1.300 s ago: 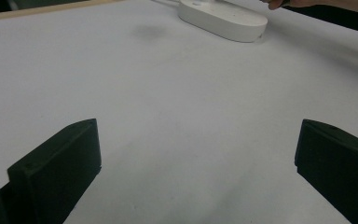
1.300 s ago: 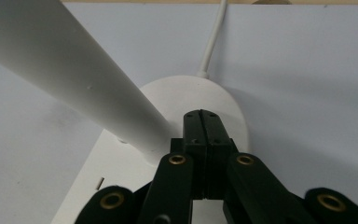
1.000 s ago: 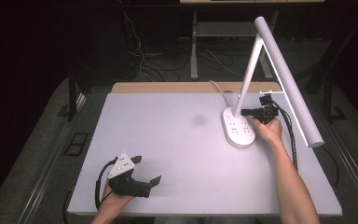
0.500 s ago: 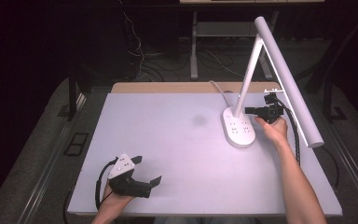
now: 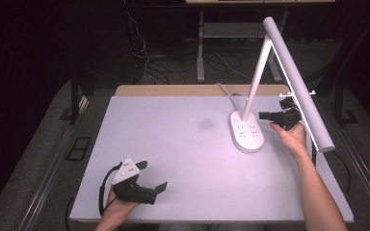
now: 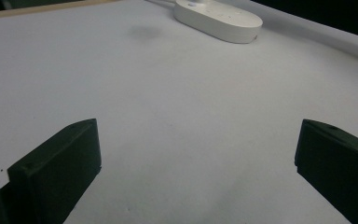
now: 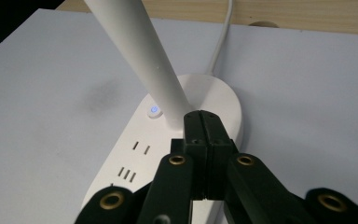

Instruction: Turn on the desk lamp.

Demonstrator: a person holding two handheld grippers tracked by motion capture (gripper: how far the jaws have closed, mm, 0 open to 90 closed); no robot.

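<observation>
Lamp at the desk's far right. Right gripper, jaws closed and empty, above its base near the lit button: press with closed tips, straight down, lightly. Left gripper rests wide open.

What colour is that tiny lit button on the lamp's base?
Blue. The button glows blue on the white lamp base, clearest in the right gripper view.
</observation>
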